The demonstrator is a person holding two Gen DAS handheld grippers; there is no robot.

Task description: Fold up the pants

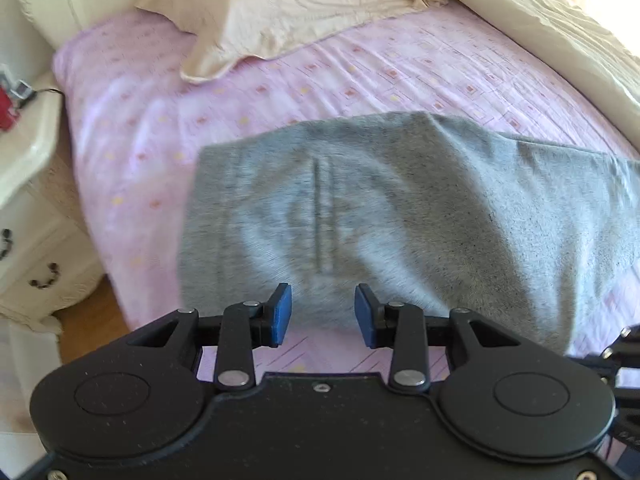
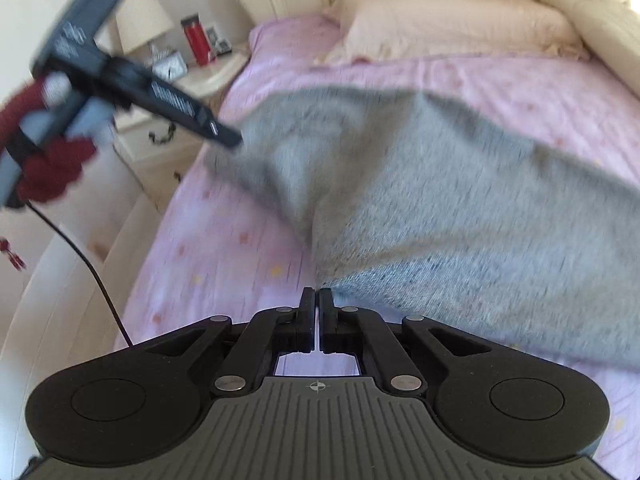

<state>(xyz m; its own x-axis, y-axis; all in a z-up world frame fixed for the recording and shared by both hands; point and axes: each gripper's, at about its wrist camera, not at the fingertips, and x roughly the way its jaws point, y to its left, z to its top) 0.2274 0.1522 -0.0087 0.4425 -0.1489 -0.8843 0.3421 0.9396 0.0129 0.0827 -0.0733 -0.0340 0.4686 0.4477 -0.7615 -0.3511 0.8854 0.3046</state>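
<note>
My right gripper (image 2: 319, 300) is pinching a corner of the gray pants (image 2: 420, 200), which run off toward 2 o'clock over the pink bed (image 2: 200, 248). My left gripper (image 1: 323, 312) is spread wide, holding nothing, with the pants just ahead at 12 o'clock. I can read no words anywhere

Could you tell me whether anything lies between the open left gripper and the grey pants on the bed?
Nothing visible does: the left gripper hangs open just short of the grey pants, with only bare pink sheet near its fingertips.
</note>
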